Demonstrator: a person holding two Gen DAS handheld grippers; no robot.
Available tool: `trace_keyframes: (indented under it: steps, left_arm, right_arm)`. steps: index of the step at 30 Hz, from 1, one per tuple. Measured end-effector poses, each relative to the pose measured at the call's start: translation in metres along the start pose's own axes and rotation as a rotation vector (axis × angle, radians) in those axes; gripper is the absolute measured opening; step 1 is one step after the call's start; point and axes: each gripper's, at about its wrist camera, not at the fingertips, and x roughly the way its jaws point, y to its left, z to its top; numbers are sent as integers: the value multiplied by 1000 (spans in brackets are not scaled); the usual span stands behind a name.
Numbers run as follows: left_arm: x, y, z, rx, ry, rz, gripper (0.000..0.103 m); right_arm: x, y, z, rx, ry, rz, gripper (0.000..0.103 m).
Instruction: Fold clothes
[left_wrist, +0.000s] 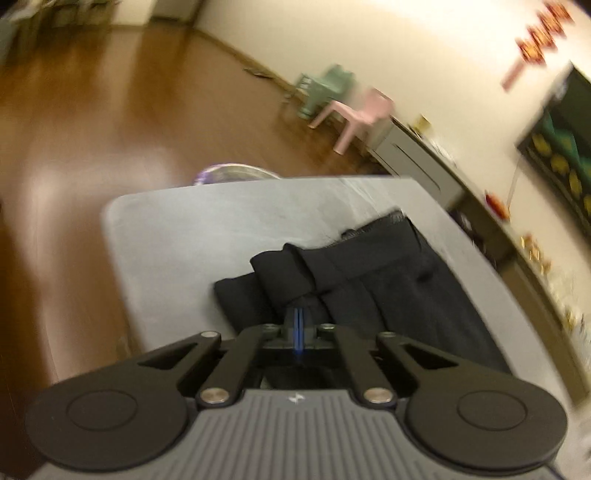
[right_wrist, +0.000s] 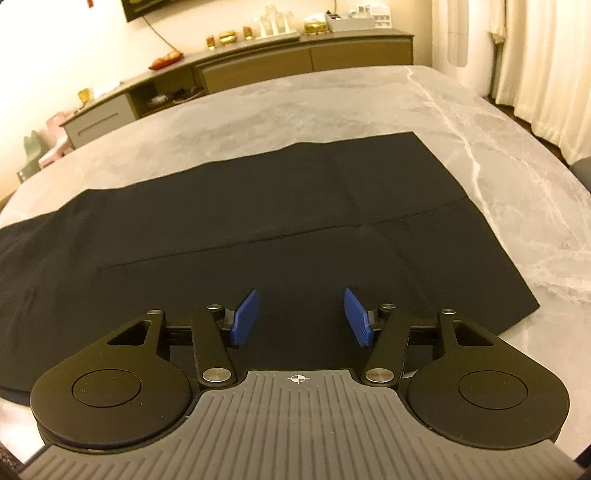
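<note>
- Grey marble table (right_wrist: 480, 122) carries the black trousers (right_wrist: 258, 206) spread flat across mid-frame.
- My left gripper (left_wrist: 297, 319) pinches a bunched end, lifting it to fold over.
- My right gripper (right_wrist: 301, 317) hovers wide, empty, above the near edge.

Wooden floor (left_wrist: 92, 110), cream wall (left_wrist: 406, 44), long sideboard (right_wrist: 258, 62), curtains (right_wrist: 535, 55).

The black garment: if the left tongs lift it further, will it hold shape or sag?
The black garment probably sags: it bunches into soft folds where the left tongs pinch it. Likely light; it lies flat on the table.
</note>
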Motion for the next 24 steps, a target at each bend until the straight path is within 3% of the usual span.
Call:
trace_keyframes:
  steps: [4,7,11,19,22,24]
  left_arm:
    - [2,6,-2,-22,7,14,4]
    - [-7,8,1,-60,-13,22,20]
    - [-24,10,-5,-89,-26,-15,50]
    - [-11,-7,-38,-59,104,-87,56]
    - [-4,-19,-44,-34,118,-124,58]
    - [1,-16,-41,-69,115,-142,60]
  right_arm:
    - [2,-6,3,20,-1,-9,56]
    - [-1,-9,4,40,-4,-2,59]
    - [-21,-31,2,155,-54,20,62]
    - [-50,-113,-38,592,-57,99,65]
    - [-47,-122,-43,644,-67,133,65]
    - [-41,-120,-41,649,-77,157,65]
